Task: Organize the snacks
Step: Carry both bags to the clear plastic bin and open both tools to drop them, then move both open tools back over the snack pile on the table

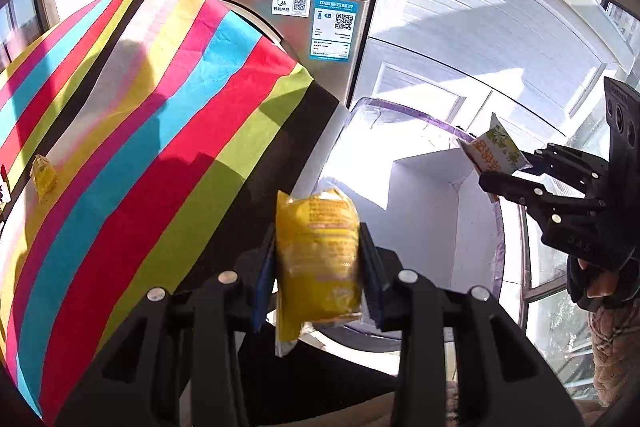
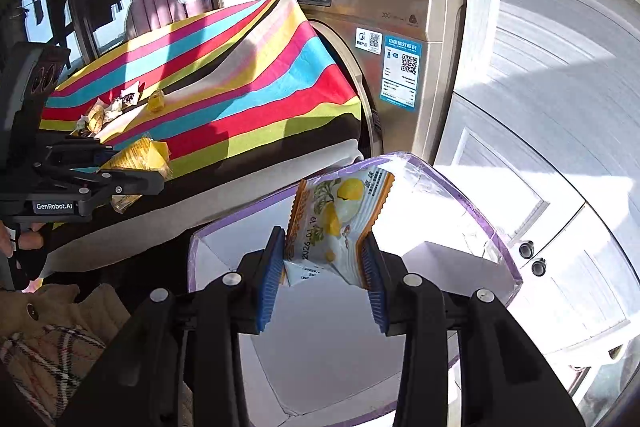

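Holding: left gripper (image 1: pixel 320 267) pinched yellow packet (image 1: pixel 318 259); right gripper (image 2: pixel 324 267) pinched white packet (image 2: pixel 336 227) above the box (image 2: pixel 500 243).
Handling: light, soft, crinkly; mid-body grip seemed safest.

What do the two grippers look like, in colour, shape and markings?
Both are black, with angular linkage arms joined by silver round rivets. The left gripper and right gripper have ribbed blue pads on the fingers. The left body shows white "GenRobot.AI" lettering. No cables show.
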`<move>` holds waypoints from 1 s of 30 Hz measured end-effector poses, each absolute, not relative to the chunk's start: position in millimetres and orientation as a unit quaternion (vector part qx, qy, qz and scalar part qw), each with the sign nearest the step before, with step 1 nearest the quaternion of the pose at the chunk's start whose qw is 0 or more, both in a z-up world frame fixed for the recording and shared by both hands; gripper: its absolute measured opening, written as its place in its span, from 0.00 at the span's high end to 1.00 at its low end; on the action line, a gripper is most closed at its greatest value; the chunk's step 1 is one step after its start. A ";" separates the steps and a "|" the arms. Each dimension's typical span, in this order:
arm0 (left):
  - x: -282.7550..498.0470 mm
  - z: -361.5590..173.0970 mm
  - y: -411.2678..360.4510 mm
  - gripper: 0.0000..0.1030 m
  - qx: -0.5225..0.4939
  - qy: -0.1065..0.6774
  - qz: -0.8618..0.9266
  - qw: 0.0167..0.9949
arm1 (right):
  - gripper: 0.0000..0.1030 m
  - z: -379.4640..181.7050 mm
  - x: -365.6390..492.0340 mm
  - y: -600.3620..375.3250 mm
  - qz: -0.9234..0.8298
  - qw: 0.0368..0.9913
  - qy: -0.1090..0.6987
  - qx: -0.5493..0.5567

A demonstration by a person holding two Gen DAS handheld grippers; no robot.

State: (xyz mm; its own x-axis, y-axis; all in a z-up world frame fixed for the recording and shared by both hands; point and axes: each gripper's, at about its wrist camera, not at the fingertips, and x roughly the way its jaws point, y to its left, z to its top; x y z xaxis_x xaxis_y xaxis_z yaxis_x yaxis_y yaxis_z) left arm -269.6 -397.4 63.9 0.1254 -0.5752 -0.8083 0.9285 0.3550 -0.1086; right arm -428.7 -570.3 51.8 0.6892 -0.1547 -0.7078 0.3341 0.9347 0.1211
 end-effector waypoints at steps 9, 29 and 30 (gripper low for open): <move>-290.6 52.2 -468.8 0.63 0.258 0.413 -0.546 0.682 | 0.62 46.4 -445.8 -611.9 -0.155 0.917 0.340 0.139; -193.8 155.3 -357.0 0.02 0.102 0.313 -0.469 0.820 | 0.04 92.7 -497.9 -589.2 -0.200 0.961 0.104 0.161; -185.3 160.5 -341.8 0.02 0.094 0.308 -0.454 0.830 | 0.04 93.3 -497.4 -589.2 -0.205 0.957 0.095 0.180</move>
